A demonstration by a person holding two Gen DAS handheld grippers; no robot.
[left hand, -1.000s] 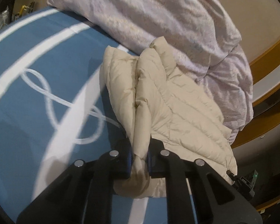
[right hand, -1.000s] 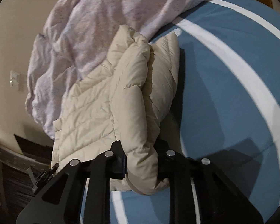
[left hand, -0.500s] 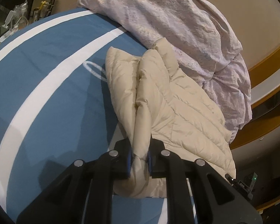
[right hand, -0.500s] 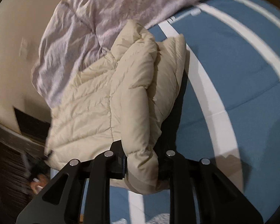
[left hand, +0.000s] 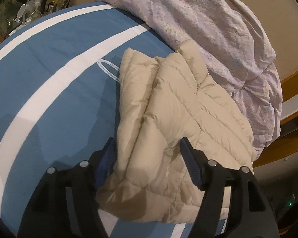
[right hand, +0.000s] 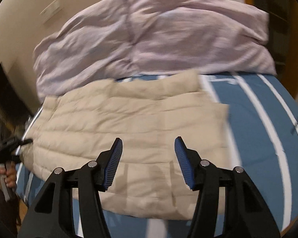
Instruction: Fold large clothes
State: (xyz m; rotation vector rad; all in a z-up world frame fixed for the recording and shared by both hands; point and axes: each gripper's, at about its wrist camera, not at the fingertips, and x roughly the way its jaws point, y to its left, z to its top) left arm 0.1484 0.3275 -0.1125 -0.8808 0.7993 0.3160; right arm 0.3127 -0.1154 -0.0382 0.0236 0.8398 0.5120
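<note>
Letting go so the fold stays put, I am opening my left gripper [left hand: 147, 158] and right gripper [right hand: 148, 155], leaving the cream puffer jacket [left hand: 168, 109] unclamped on the blue bedsheet [left hand: 49, 91].

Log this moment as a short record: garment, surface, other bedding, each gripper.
garment: cream puffer jacket, folded, lying on the bed
surface: blue bedsheet with white stripes
other bedding: pale pink duvet, bunched at the jacket's far edge
left gripper: jaws opening, jacket fold between them, pads not pressing on it
right gripper: jaws opening, nothing held, above the jacket
fold step: jacket released by both grippers
</note>
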